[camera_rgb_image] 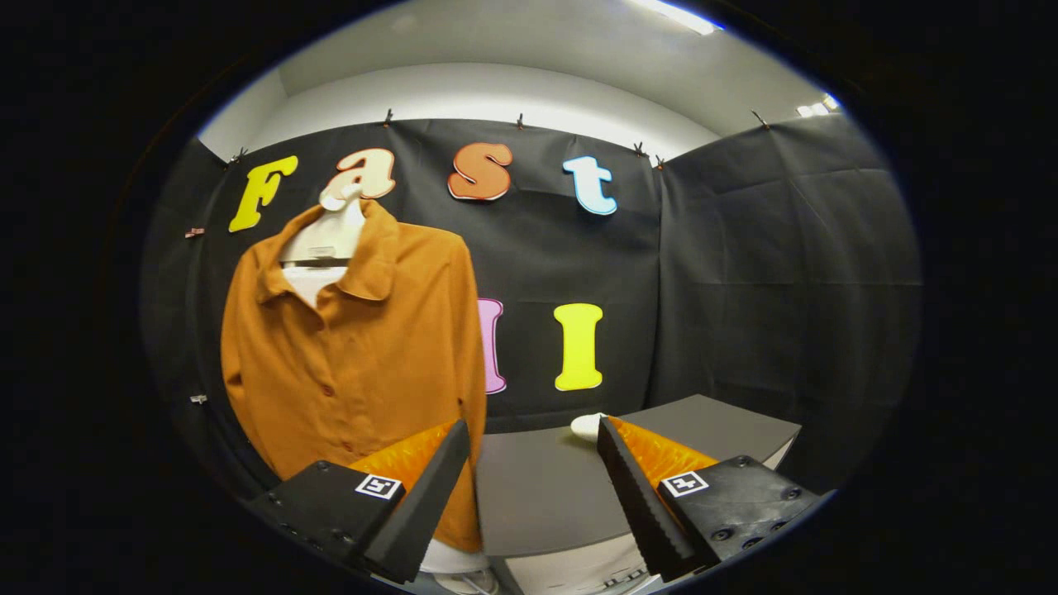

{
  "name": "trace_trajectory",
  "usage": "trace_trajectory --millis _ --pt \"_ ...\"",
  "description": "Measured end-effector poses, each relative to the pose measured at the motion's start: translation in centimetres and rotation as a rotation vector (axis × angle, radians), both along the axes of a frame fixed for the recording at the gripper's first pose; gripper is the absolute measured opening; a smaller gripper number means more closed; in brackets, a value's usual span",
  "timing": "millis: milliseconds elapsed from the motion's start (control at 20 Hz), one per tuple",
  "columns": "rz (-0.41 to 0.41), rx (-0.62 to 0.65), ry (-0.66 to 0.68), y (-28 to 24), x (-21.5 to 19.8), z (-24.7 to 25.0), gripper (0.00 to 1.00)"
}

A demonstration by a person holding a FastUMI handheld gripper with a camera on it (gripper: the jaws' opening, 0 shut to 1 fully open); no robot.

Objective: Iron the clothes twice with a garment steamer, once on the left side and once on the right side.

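An orange button-up shirt [355, 347] hangs on a white mannequin bust [324, 244] against the booth's black wall, beyond my left finger. My gripper [533, 438] is open, its fingers spread wide with nothing between them. A small white object [585, 426], partly hidden behind my right fingertip, lies on the grey table [545, 487]; it is too covered to tell what it is. The shirt's lower hem drops behind my left finger.
The grey table stretches ahead between the fingers and off to the right, ending at a corner [789, 430]. Black cloth walls close in behind and to the right. A white base [455, 566] shows under the shirt.
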State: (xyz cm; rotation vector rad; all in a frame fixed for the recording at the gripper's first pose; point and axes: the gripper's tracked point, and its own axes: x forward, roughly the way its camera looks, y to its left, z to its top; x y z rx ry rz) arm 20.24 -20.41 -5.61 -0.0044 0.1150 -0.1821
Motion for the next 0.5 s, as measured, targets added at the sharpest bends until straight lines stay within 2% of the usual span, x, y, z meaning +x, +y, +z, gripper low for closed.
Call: trace_trajectory --millis 500 --pt "-0.036 0.078 0.161 -10.1 7.0 -6.8 0.99"
